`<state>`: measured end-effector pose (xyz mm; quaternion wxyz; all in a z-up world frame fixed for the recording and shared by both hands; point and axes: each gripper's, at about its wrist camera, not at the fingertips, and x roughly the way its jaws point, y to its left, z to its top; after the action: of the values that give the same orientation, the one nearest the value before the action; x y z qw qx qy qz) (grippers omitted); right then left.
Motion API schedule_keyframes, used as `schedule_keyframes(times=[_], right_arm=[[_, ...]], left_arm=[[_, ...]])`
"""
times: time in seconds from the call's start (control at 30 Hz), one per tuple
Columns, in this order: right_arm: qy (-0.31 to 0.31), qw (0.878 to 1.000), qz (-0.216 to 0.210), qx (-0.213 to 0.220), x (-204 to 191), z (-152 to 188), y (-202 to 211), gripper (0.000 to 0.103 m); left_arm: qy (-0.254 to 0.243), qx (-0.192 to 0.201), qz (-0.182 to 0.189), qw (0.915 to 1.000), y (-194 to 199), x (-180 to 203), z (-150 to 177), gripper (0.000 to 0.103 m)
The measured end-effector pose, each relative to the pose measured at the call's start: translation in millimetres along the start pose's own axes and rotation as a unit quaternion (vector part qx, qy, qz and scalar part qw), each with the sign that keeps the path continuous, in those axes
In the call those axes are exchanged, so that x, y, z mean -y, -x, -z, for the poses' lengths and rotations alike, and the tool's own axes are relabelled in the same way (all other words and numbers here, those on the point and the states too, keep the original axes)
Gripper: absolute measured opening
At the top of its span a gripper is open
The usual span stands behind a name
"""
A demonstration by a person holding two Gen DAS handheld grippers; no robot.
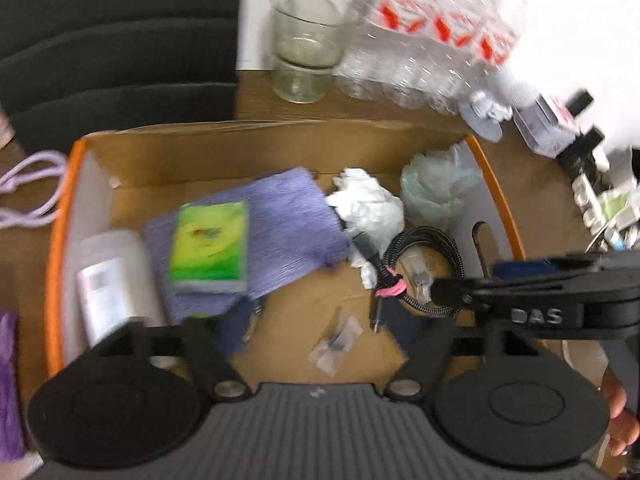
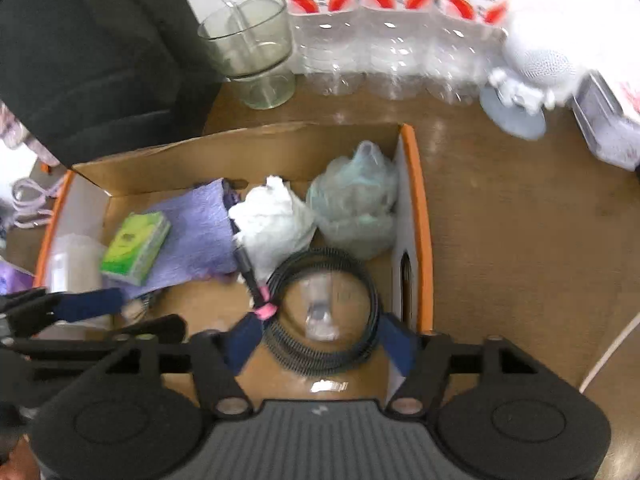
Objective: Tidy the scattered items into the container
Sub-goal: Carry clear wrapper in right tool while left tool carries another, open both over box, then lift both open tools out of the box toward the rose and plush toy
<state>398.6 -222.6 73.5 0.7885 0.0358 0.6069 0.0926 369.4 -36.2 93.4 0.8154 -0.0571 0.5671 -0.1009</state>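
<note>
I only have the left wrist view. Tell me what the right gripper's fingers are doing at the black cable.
Observer: The right gripper is open, with one blue pad on each side of the coiled cable, gripping nothing.
Operator: Now report where my left gripper sits, seen from that side.
Observer: In the right wrist view, one blue pad of the left gripper overlaps the clear plastic tub at the left end of the cardboard box.

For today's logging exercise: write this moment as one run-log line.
left gripper: open, empty | right gripper: open over coiled cable | cardboard box: holds cable, purple cloth, green tissue pack
</note>
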Motion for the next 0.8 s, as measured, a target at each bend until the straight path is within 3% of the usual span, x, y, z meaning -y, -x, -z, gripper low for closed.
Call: schedule_keyframes(times=[0.23, 0.37, 0.5, 0.57, 0.67, 0.73, 0.8], right_arm=[[0.015, 1.0, 0.017, -0.004, -26, 27, 32, 0.088], [0.039, 0.999, 0.03, 0.007, -43, 51, 47, 0.092], [0.057, 0.998, 0.019, 0.015, -53, 76, 50, 0.092], [0.067, 0.997, 0.011, 0.04, -59, 91, 53, 0.092], [0.091, 0.988, 0.022, 0.124, -69, 121, 63, 0.092], [0.119, 0.971, 0.029, 0.205, -75, 145, 69, 0.092], [0.149, 0.943, 0.034, 0.297, -80, 175, 75, 0.092]], left_arm=[[0.03, -0.054, -0.064, 0.9961, 27, -18, 18, 0.087], [0.042, -0.053, -0.086, 0.994, 46, -23, 35, 0.088], [0.053, -0.032, -0.085, 0.9944, 68, -27, 57, 0.095], [0.059, -0.002, -0.103, 0.9929, 77, -28, 72, 0.099], [0.039, 0.102, -0.125, 0.9862, 95, -22, 103, 0.103], [0.03, 0.19, -0.124, 0.9734, 108, -20, 131, 0.103], [0.029, 0.267, -0.108, 0.9571, 116, -19, 158, 0.103]])
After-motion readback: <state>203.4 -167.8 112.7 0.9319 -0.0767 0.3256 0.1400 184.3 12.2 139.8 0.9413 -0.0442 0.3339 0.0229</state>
